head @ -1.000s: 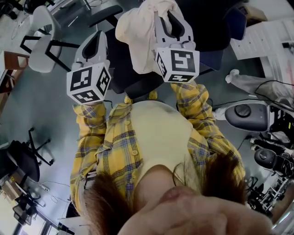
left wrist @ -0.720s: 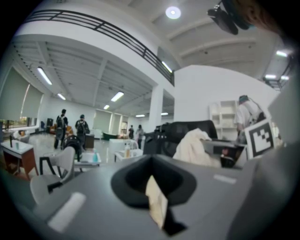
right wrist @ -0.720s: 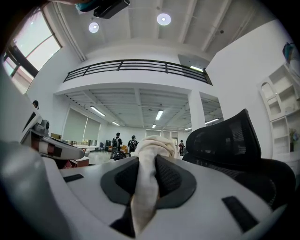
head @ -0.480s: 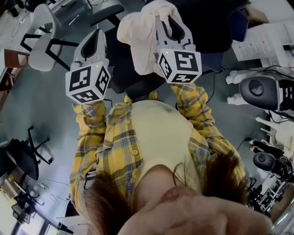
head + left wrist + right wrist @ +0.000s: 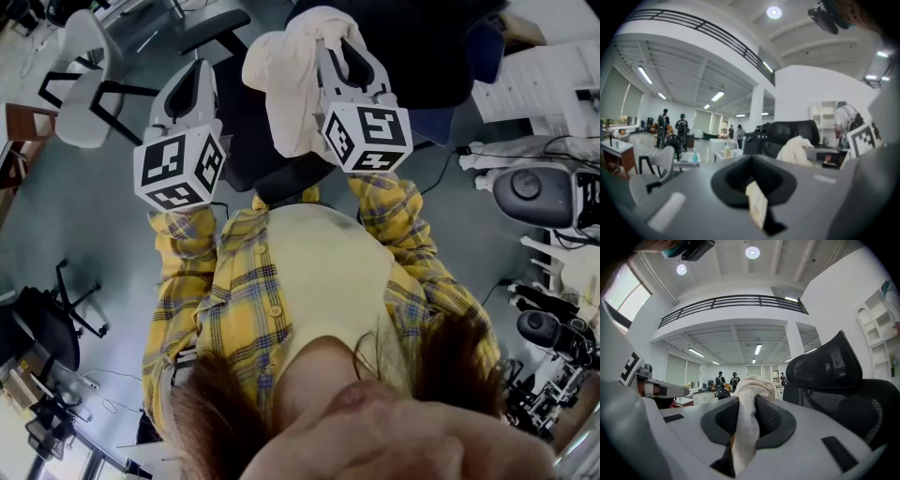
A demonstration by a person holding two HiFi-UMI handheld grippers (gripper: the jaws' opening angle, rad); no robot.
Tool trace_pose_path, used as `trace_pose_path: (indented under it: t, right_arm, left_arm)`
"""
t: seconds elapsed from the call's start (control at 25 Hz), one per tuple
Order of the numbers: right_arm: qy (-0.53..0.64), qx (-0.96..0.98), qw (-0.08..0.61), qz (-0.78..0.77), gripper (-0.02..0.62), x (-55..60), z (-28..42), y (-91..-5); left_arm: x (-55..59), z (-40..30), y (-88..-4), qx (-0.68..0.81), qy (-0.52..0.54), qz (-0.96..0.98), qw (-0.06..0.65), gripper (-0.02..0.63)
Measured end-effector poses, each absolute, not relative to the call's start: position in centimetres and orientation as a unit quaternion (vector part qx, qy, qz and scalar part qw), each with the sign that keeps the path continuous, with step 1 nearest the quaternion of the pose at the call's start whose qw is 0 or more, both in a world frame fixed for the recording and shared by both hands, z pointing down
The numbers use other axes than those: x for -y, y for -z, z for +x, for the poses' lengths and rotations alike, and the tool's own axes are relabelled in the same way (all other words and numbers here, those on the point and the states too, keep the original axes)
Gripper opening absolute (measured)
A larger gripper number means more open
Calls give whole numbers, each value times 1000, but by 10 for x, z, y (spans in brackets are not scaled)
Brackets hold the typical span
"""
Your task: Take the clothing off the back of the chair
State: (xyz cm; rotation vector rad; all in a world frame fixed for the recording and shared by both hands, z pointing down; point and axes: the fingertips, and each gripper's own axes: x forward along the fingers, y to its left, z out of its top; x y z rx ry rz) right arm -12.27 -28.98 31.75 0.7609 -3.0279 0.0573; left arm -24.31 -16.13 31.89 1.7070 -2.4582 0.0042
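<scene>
A cream garment hangs bunched from my right gripper, whose jaws are shut on a fold of it. It is lifted just in front of the black mesh office chair, whose back rises to the right in the right gripper view. My left gripper is held level to the left of the garment, its jaws shut with nothing between them. From the left gripper view the garment shows against the chair, beside the right gripper's marker cube.
A white chair and a brown table stand at the upper left, a black chair base at the lower left. Papers and a white machine with cables are at the right. People stand far off.
My right gripper has sunk a little with the garment still pinched in it. The left gripper has kept still.
</scene>
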Motion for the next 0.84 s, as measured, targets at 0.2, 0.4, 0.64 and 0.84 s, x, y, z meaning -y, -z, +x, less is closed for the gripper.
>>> trace_pose_path:
  t: [0.2, 0.4, 0.64, 0.84]
  right_arm:
    - [-21, 970, 8, 244, 72, 291, -120, -317]
    - [-20, 970, 3, 241, 72, 287, -121, -313]
    - [-20, 972, 0, 236, 72, 285, -123, -310]
    - [-23, 972, -1, 234, 72, 281, -123, -312]
  left_arm:
    - [163, -241, -321, 818, -3, 570, 77, 3]
    - [162, -241, -322, 816, -4, 572, 80, 3]
    - [162, -242, -324, 814, -8, 575, 81, 3]
    - [157, -243, -327, 815, -10, 574, 83, 3]
